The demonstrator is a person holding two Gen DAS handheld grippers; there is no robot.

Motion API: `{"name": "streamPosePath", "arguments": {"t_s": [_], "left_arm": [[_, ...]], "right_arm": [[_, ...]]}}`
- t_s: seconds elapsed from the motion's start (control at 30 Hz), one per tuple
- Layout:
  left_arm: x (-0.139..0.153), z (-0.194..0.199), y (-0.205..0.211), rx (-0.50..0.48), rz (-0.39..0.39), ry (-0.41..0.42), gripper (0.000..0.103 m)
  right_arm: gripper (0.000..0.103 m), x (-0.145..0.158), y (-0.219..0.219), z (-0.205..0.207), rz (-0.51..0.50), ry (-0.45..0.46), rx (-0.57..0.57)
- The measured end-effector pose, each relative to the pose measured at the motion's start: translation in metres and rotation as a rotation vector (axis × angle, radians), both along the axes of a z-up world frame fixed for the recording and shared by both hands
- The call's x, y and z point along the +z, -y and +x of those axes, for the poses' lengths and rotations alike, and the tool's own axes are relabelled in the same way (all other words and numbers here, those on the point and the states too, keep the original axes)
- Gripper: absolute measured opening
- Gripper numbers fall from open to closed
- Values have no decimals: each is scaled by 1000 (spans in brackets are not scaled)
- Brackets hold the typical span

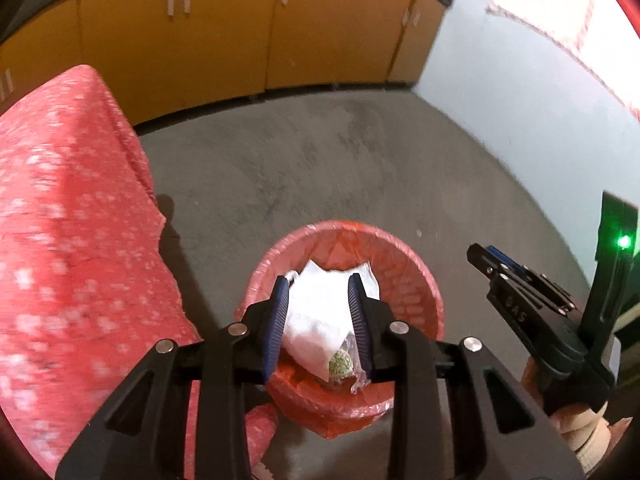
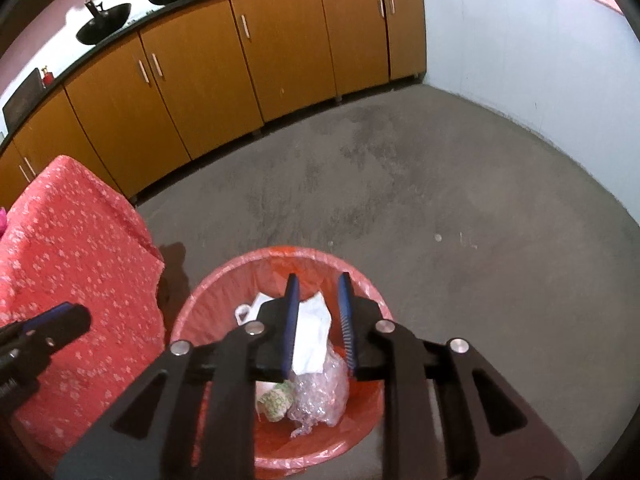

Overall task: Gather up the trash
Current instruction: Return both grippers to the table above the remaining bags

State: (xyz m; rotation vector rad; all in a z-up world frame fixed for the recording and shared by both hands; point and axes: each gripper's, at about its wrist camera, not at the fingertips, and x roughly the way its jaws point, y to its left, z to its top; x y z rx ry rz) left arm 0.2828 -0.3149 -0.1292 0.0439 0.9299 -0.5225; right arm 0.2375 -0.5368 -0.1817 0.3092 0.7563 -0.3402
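Observation:
A red bin with a red plastic liner (image 1: 416, 264) (image 2: 224, 276) stands on the grey floor, right below both grippers. Inside lie a white plastic bag (image 1: 316, 320) (image 2: 312, 340), a crumpled green-patterned wad (image 1: 340, 362) (image 2: 276, 400) and clear plastic wrap (image 2: 320, 392). My left gripper (image 1: 318, 280) hovers over the bin with its jaws apart; the white bag shows between them but rests in the bin. My right gripper (image 2: 319, 277) also hangs above the bin, open, with nothing gripped. Each gripper shows in the other's view: the right gripper (image 1: 486, 258) at the right edge, the left gripper (image 2: 60, 320) at the left edge.
Furniture draped in a red flowered cloth (image 1: 68, 220) (image 2: 72, 248) stands close to the bin's left. Orange cabinets (image 2: 248, 60) line the far side, with two dark woks (image 2: 104, 22) on the counter. A pale wall (image 2: 520, 40) closes the right. Grey floor (image 2: 400, 184) lies beyond.

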Motion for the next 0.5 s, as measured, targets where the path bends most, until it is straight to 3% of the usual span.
{"name": "streamPosePath", "arguments": {"t_s": [0.13,0.3,0.5], "left_arm": [[29,-7,-37,53,-41,47,32],[64,-17,-116,182,-56,139,40],[87,-22,-232,406,32,245,52]], "right_arm": [[27,33,-32,12,-28,43,85],[33,76,-95,40,-34,106,225],[50,126,-211,84,-8,164,451]]}}
